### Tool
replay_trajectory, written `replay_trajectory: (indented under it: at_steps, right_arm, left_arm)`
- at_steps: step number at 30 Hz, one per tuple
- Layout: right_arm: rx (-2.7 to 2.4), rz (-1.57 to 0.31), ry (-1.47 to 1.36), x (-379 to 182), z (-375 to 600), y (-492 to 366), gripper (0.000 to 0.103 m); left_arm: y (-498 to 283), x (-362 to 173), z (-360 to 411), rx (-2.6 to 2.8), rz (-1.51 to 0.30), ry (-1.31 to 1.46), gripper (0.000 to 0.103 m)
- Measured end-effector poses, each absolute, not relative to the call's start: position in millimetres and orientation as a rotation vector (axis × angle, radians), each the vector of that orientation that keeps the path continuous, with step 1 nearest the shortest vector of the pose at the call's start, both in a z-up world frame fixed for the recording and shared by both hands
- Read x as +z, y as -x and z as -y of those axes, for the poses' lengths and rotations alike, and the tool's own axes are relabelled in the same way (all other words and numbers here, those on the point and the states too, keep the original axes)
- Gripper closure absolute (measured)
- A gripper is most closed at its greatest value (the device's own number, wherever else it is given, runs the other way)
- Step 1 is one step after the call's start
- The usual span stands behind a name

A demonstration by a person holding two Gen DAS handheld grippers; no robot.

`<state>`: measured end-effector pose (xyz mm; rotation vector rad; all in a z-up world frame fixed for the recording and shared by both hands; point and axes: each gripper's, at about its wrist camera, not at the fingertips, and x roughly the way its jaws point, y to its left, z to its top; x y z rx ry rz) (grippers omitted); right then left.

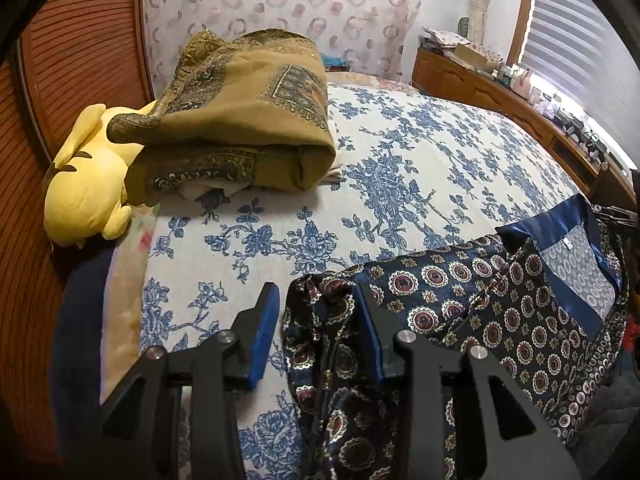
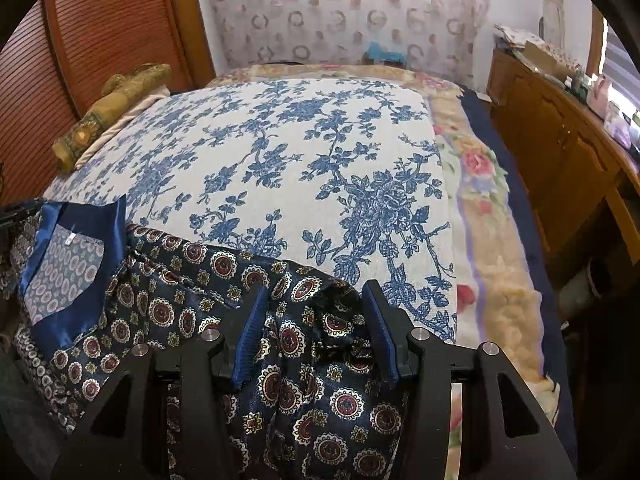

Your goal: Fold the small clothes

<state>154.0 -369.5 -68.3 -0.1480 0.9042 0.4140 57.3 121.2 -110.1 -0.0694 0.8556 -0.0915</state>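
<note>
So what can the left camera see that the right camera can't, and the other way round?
Only the left view shows the yellow plush toy, the window blind and the broad top of the folded olive blanket.

Only the right view shows the pink-rose fleece blanket along the bed's edge and the navy bedding beside it.

Both show the blue floral bedspread, the dark medallion-print garment with its satin collar, the wooden dresser, and cloth lying between each gripper's blue pads: left gripper, right gripper.
</note>
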Motion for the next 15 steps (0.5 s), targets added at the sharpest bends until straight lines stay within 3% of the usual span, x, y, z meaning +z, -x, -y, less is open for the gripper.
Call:
replay_trajectory:
  at_steps: [2, 3, 5, 6, 8, 15]
  right_arm:
    - [0.414, -0.906, 0.159, -68, 368, -154, 0.054]
    - [0.415, -0.907, 0.162, -69, 368, -154, 0.055]
    - [0.436, -0.907, 0.152, -68, 367, -153, 0.070]
    - [0.448, -0.912, 0.147, -68, 366, -151, 0.072]
    - [0.458, -0.930, 0.157, -67, 363, -149, 0.094]
    - [0.461, -0.863, 0.164, -45, 361, -125, 0.097]
  left_arm:
    - [-56, -110, -118, -0.096, -0.854, 0.062, 0.068]
    - [-56, -110, -117, -0.110, -0.852, 0.066, 0.077]
    - [-54, -110, -114, -0.136, -0.853, 0.077, 0.089]
    - [-53, -109, -113, -0.152, -0.851, 0.078, 0.095]
    - [-45, -102, -110, -0.171, -0.827, 0.089, 0.096]
    - [-5, -48, -110, -0.210, -0.676, 0.143, 0.097]
